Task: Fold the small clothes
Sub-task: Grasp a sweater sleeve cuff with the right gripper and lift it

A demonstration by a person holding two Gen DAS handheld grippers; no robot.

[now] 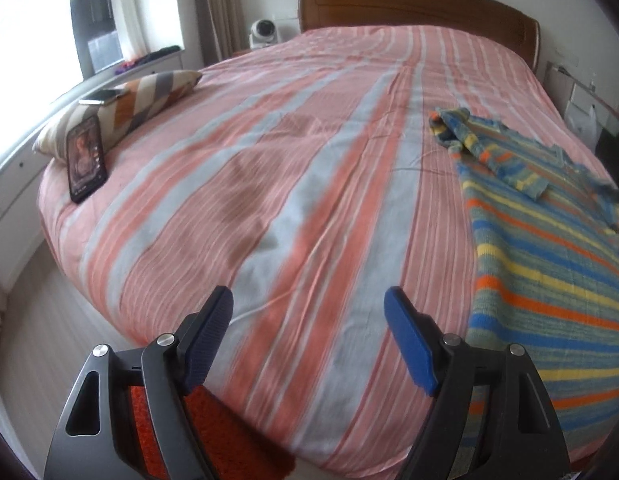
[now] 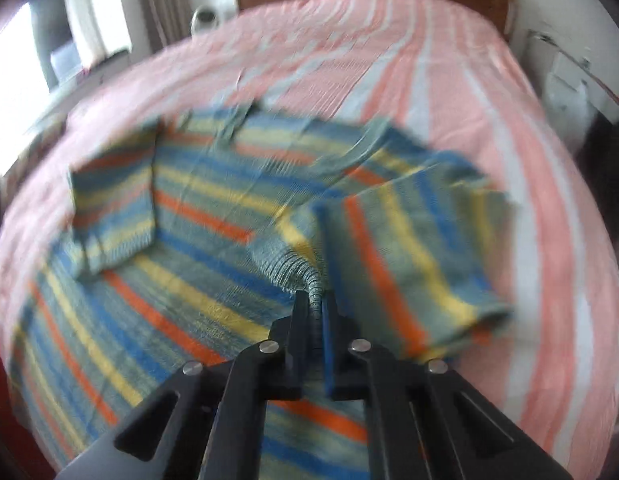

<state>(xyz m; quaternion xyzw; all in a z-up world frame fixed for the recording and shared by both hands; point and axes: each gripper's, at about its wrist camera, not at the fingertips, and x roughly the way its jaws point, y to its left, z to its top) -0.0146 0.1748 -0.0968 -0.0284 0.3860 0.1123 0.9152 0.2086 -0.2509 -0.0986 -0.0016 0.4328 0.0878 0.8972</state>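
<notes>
A small knitted sweater (image 2: 181, 216) with blue, yellow, orange and green stripes lies flat on the bed. Its left sleeve (image 2: 113, 200) is folded in over the body. My right gripper (image 2: 315, 300) is shut on the cuff of the right sleeve (image 2: 409, 248) and holds it over the body. In the left wrist view the sweater (image 1: 541, 264) lies at the right. My left gripper (image 1: 309, 320) is open and empty, above the striped bedspread to the left of the sweater.
The bed (image 1: 269, 152) has a pink, grey and white striped cover and a wooden headboard (image 1: 409, 4). A phone (image 1: 86, 158) leans against a striped pillow (image 1: 137, 104) at the left edge. A red rug (image 1: 213, 436) lies below the bed's near edge.
</notes>
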